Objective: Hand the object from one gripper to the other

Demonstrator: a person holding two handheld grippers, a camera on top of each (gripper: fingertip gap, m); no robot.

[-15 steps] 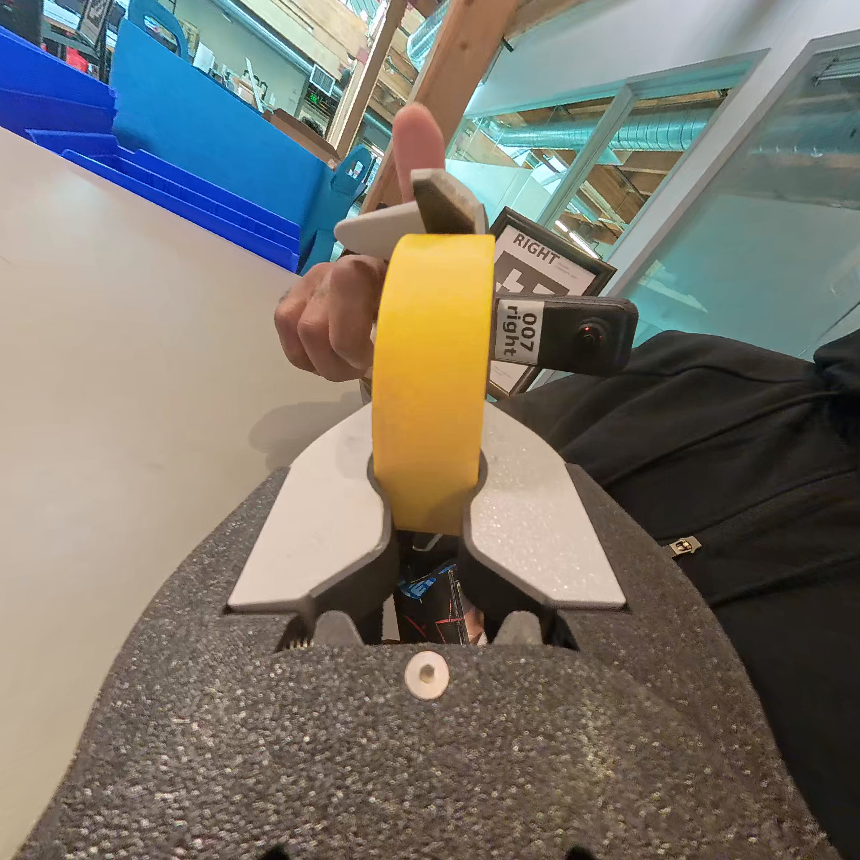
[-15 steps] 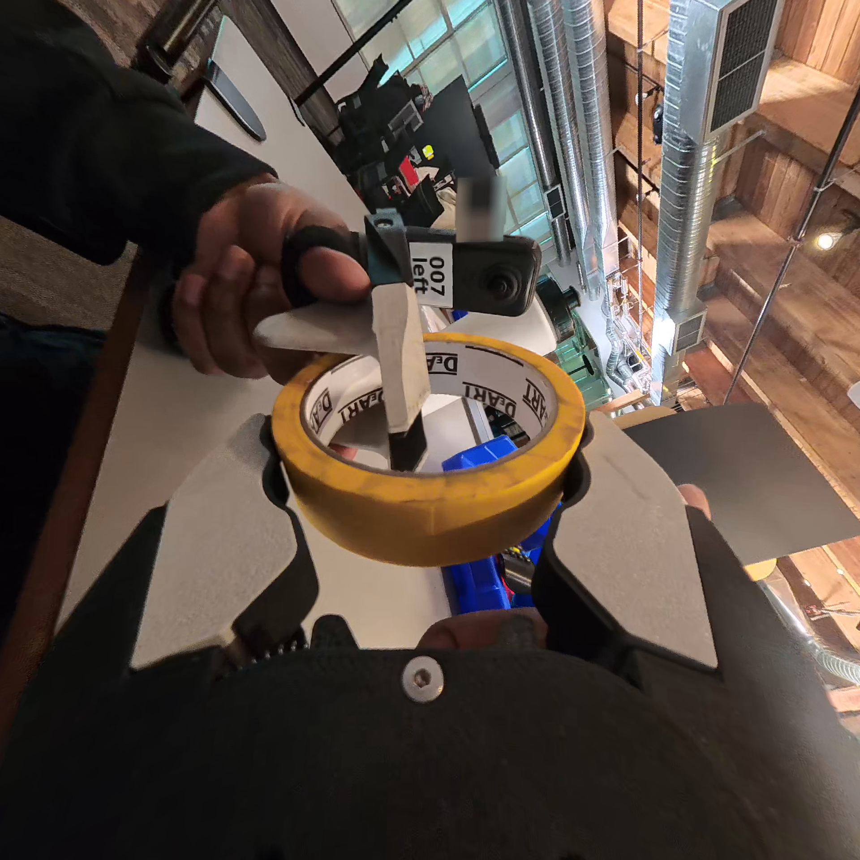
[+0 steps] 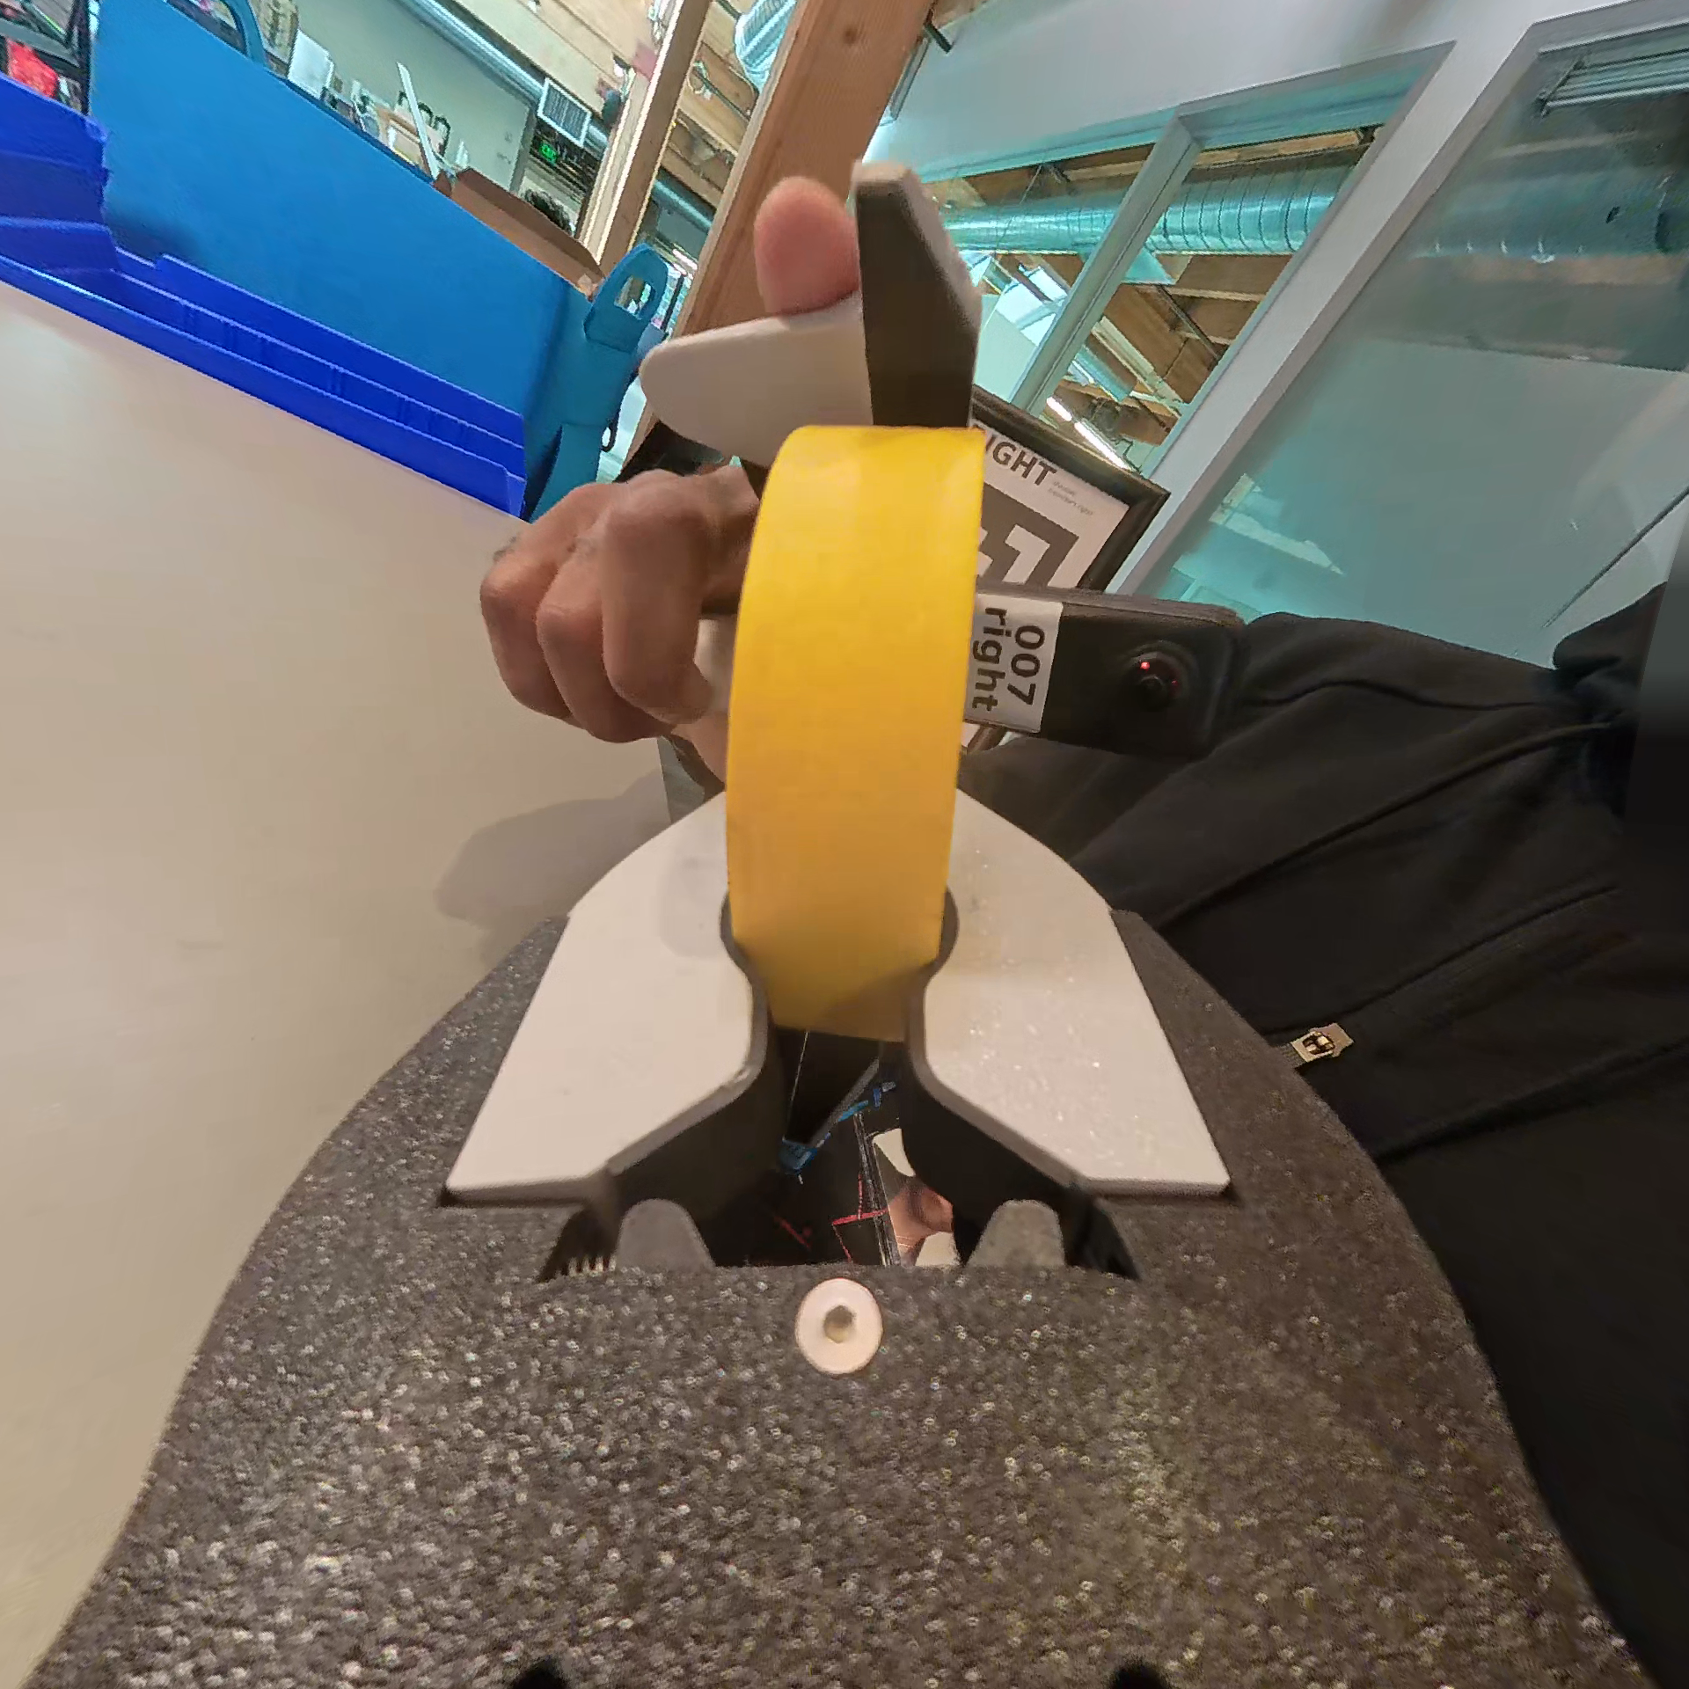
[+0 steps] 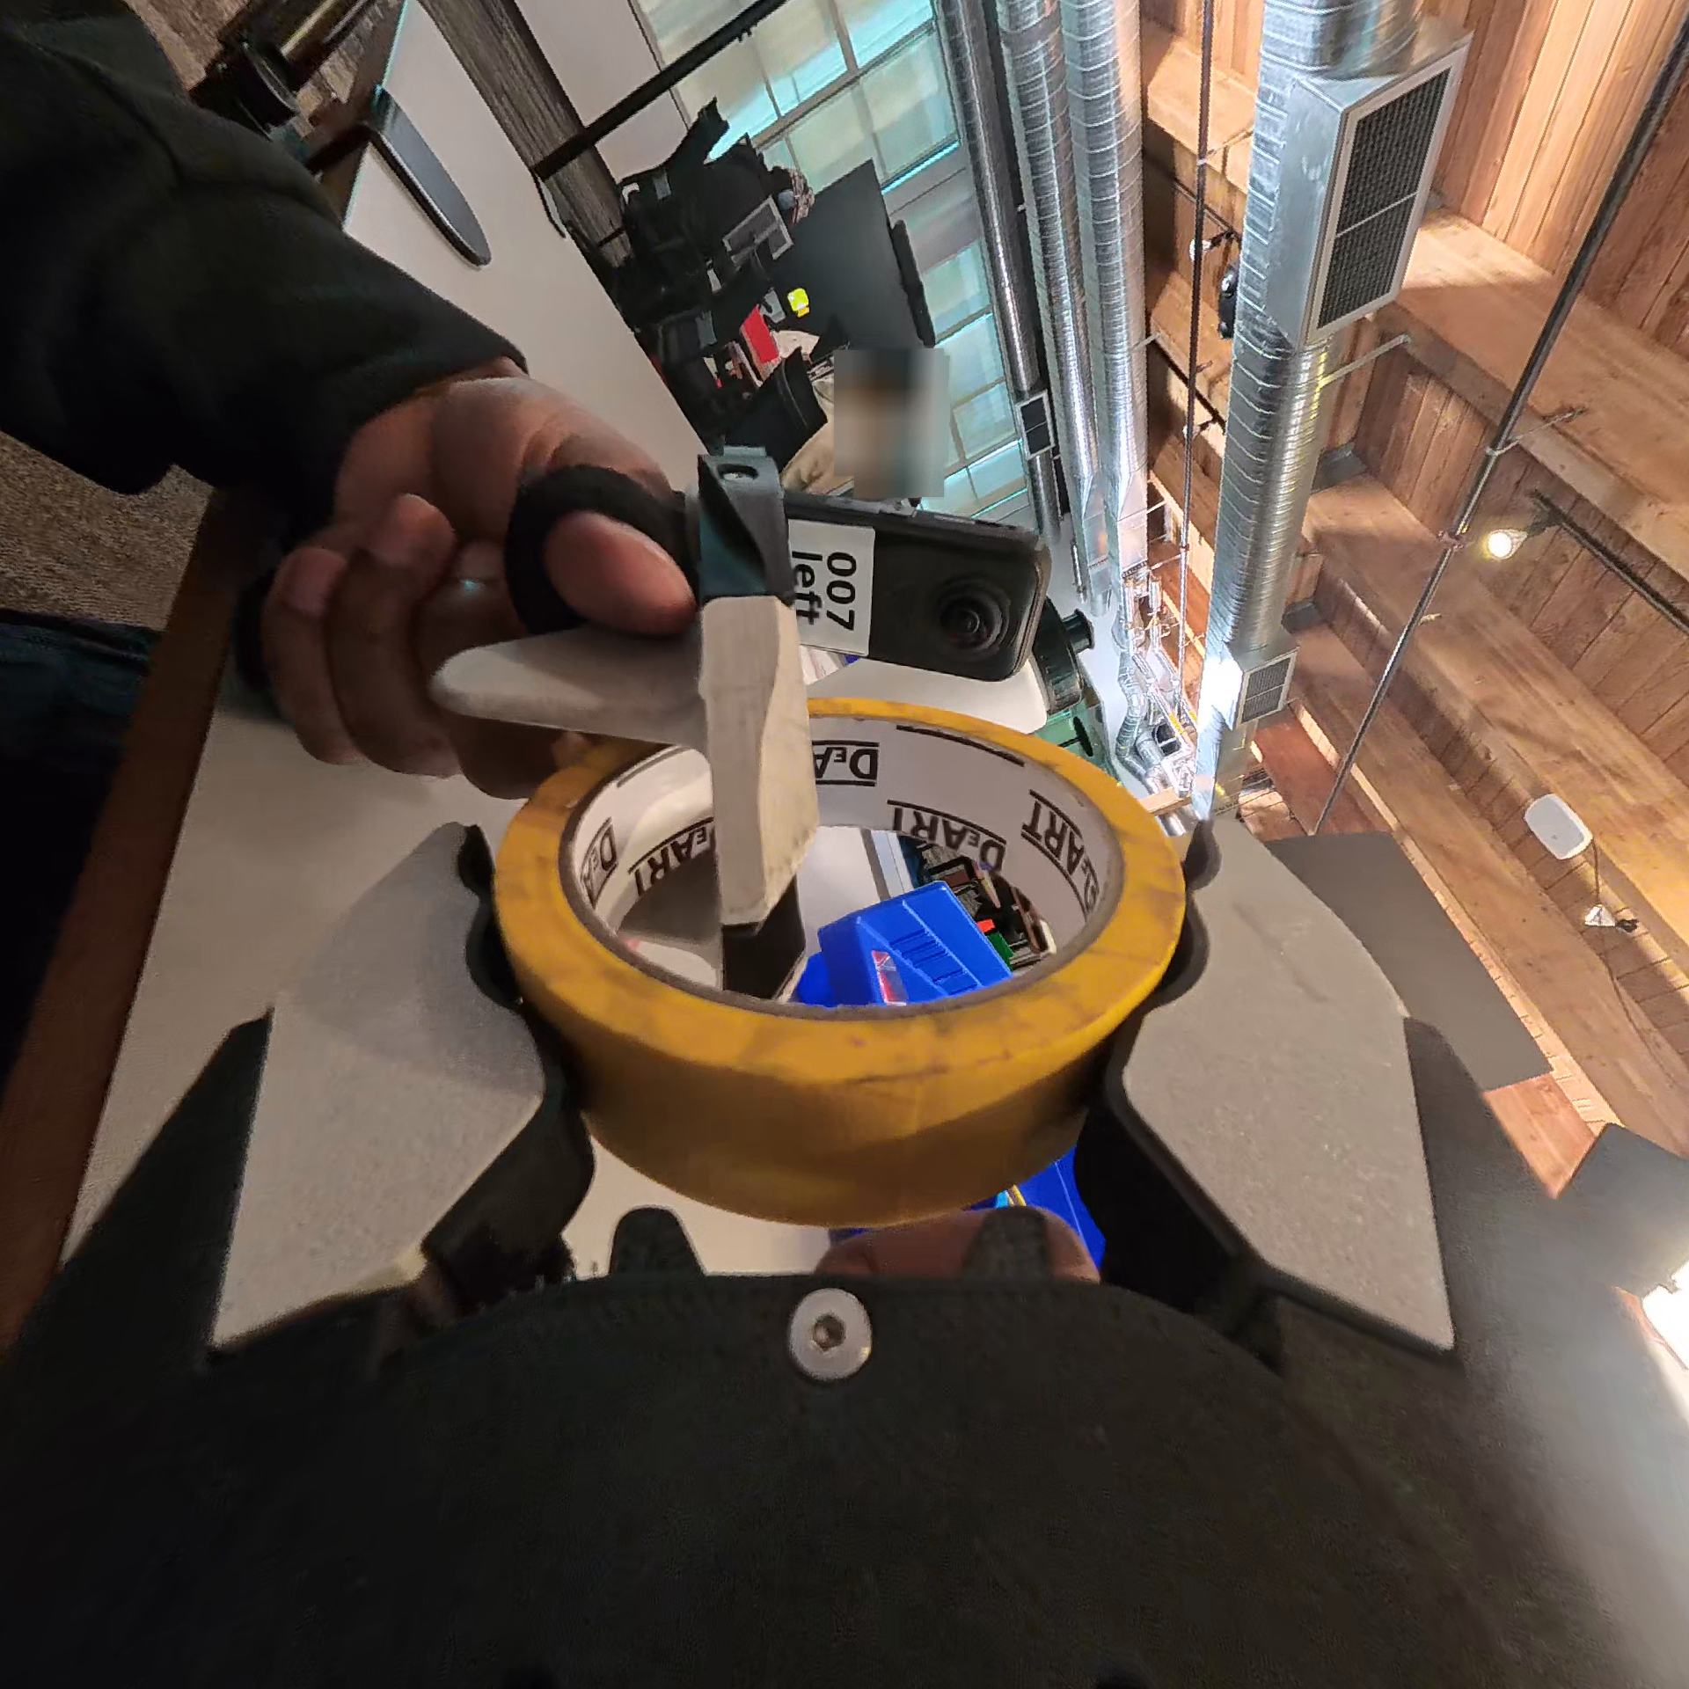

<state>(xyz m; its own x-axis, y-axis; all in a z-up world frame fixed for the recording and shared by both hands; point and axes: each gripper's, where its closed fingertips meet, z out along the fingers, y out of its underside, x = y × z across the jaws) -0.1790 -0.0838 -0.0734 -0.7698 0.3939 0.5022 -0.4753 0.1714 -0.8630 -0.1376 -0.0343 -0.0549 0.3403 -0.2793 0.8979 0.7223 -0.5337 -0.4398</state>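
Left wrist view shows the yellow tape roll standing on its edge between the two grey fingers of the left claw. The fingers press on both flat sides of the roll near its bottom, so this claw is clamped on the tape. Behind the roll is the right claw, held by a hand. One of its fingers pokes up above the top of the roll. A white worktop is on the left, with blue bins at its far edge. A person in a black top is on the right.

In the right wrist view, the same tape roll sits between the wide grey fingers of the right claw. Both fingers touch the round outer side of the roll, so this claw is clamped on it too. The left claw comes in from above, with one finger inside the hole of the roll. A hand with a black sleeve holds it. Through the hole you can see a blue bin. The roll is up in the air, held by both claws at once.
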